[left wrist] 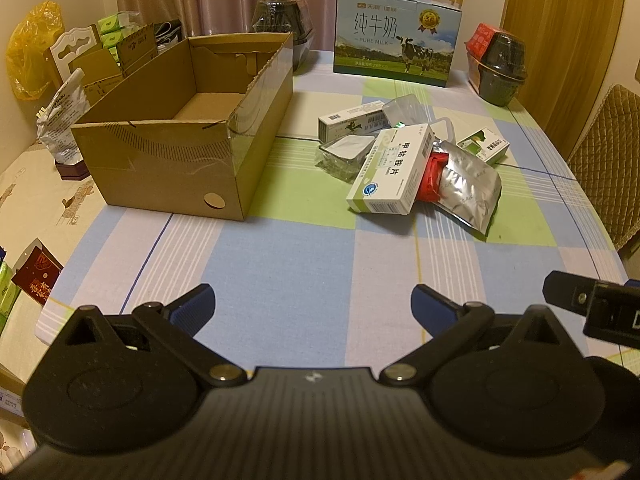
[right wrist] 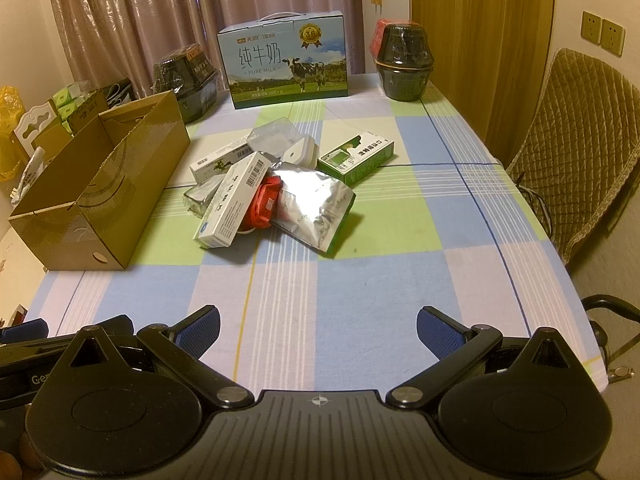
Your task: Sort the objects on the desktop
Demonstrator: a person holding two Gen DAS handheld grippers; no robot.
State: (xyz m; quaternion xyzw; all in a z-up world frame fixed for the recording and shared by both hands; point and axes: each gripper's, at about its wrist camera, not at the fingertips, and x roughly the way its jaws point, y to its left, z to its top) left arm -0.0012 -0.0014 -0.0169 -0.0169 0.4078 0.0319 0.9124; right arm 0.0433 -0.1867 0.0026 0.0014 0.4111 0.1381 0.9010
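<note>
Both my claws, left (left wrist: 314, 304) and right (right wrist: 318, 326), gape wide and empty; the cardboard box (left wrist: 176, 160) waits beside the pile (left wrist: 408, 164) for sorting.

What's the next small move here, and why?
Probably reach the right gripper forward to the silver foil pouch, the pile's nearest item on that side. Both grippers are open and empty, the left gripper too; the cardboard box looks empty, so sorting hasn't started.
</note>
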